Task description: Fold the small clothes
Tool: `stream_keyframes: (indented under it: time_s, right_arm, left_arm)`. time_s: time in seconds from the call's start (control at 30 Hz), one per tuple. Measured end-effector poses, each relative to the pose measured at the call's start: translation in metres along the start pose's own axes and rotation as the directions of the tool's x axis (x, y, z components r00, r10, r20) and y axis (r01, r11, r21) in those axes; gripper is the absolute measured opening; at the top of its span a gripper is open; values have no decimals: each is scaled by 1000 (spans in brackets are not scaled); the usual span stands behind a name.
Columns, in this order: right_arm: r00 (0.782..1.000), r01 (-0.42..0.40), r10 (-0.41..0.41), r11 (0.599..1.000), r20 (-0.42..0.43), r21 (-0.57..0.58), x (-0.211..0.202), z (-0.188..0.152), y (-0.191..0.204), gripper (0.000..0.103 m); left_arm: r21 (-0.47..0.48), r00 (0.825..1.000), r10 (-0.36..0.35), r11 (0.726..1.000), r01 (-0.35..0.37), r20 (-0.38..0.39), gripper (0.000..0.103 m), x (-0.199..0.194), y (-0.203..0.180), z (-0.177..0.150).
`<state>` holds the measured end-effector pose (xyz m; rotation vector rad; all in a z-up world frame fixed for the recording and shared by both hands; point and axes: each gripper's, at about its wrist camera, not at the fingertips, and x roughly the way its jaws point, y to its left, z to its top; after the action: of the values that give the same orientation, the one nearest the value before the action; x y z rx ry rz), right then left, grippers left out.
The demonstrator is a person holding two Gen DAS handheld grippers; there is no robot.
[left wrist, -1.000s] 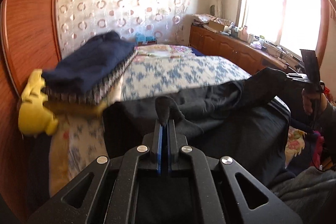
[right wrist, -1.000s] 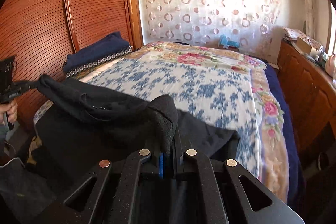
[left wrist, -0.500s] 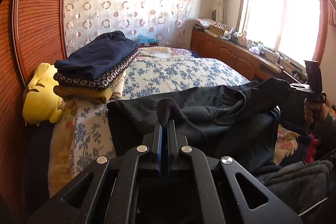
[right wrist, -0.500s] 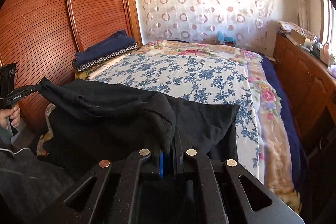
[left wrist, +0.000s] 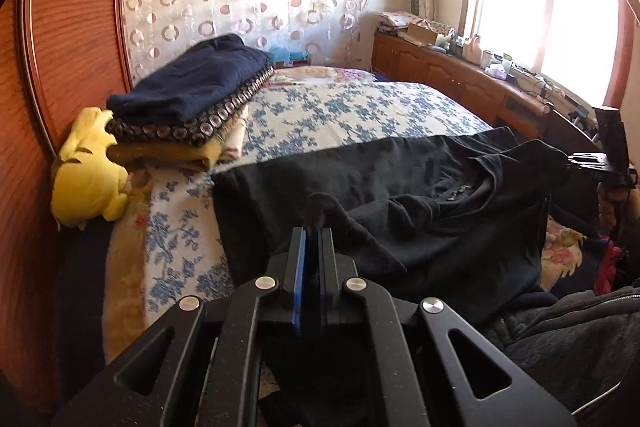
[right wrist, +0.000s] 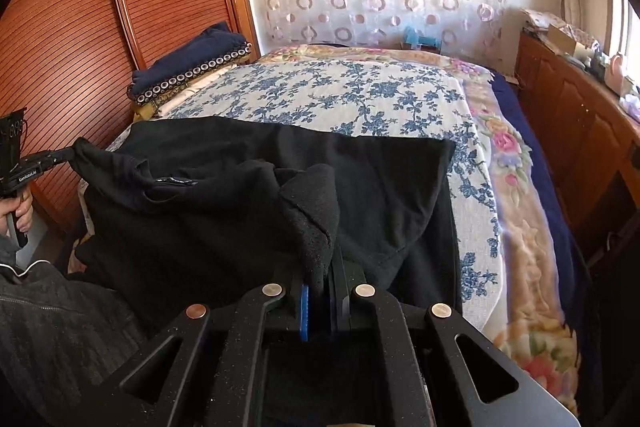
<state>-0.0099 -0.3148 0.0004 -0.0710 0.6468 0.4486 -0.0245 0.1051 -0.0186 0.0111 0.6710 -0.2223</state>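
Observation:
A black T-shirt (left wrist: pixel 400 195) lies spread over the near end of the bed, its collar facing up. My left gripper (left wrist: pixel 314 227) is shut on one shoulder of it, and it shows far left in the right wrist view (right wrist: pixel 60 157). My right gripper (right wrist: pixel 324 267) is shut on the other shoulder of the black T-shirt (right wrist: pixel 248 195); it shows far right in the left wrist view (left wrist: pixel 576 159). The shirt's far hem rests flat on the blue-flowered sheet (right wrist: pixel 340 95).
A pile of folded clothes (left wrist: pixel 188 99) with a dark blue one on top sits at the bed's left by the wooden headboard (left wrist: pixel 68 39), next to a yellow plush toy (left wrist: pixel 88 175). A wooden cabinet (right wrist: pixel 580 115) runs along the right under the window.
Both grippers have moved forward and down with the shirt. The shirt, held up and bunched before, now lies spread out over the bed.

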Motion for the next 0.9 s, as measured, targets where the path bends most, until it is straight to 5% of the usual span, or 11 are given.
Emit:
stream_keyframes:
  time_s: [0.17, 0.3, 0.47, 0.67, 0.9]
  right_arm:
    - [1000, 14, -14, 1000, 9, -4, -9, 2, 0, 11]
    - [999, 26, -25, 999, 23, -19, -17, 1, 1, 15]
    - [999, 39, -38, 999, 21, -30, -26, 0, -6, 18]
    - [995, 94, -92, 995, 45, -34, -35, 8, -22, 40]
    - [987, 151, -153, 988, 44, 43, 6, 29, -53, 43]
  left_arm:
    - [3, 999, 6, 1000, -6, 41, 40, -7, 1, 9]
    - [-2, 999, 6, 1000, -6, 49, 80, -1, 4, 16]
    - [-2, 1000, 20, 1000, -20, 21, 81, 20, 5, 17]
    - [-31, 998, 23, 999, -24, -51, 81, 63, 20, 27]
    - [-56, 995, 79, 995, -82, -53, 81, 98, 46, 53]
